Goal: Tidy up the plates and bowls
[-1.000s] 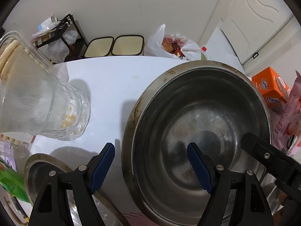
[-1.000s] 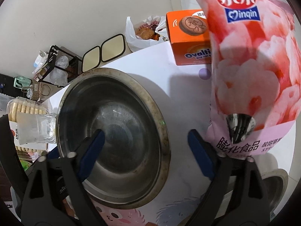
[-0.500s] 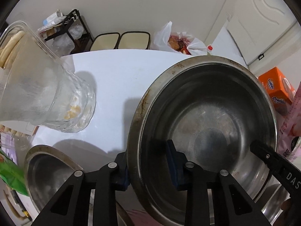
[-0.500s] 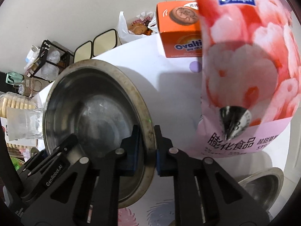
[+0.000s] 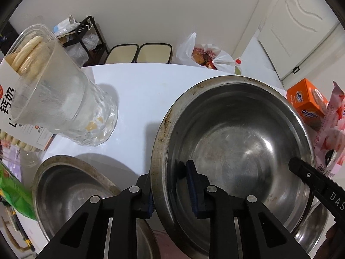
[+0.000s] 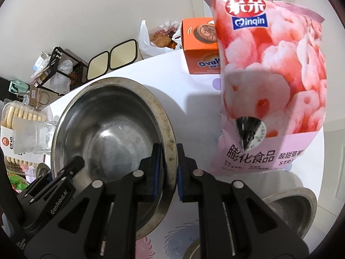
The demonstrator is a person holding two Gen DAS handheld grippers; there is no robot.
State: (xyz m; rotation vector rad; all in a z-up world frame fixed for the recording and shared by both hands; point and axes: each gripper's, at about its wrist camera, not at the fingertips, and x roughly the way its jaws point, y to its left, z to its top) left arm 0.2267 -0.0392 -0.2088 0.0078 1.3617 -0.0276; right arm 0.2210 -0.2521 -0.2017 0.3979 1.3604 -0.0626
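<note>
Left to right on the white table [image 5: 138, 90]: one ribbed glass [image 5: 64, 108], one smaller steel bowl [image 5: 71, 185] near left, one large steel bowl [image 5: 237, 142], one orange box [image 5: 306, 101], one pink snack bag [image 6: 271, 82]. A third bowl [image 6: 289, 207] sits near right. A second ago both tools gaped wide; now the left gripper [image 5: 171, 190] pinches the large bowl's left rim, the right gripper [image 6: 169, 168] its right rim.

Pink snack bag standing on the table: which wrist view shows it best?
The right wrist view: the tall pink snack bag fills its right side, front print readable, standing upright beside the orange box. The left wrist view catches only a sliver of the bag at its right edge, behind the large steel bowl.
</note>
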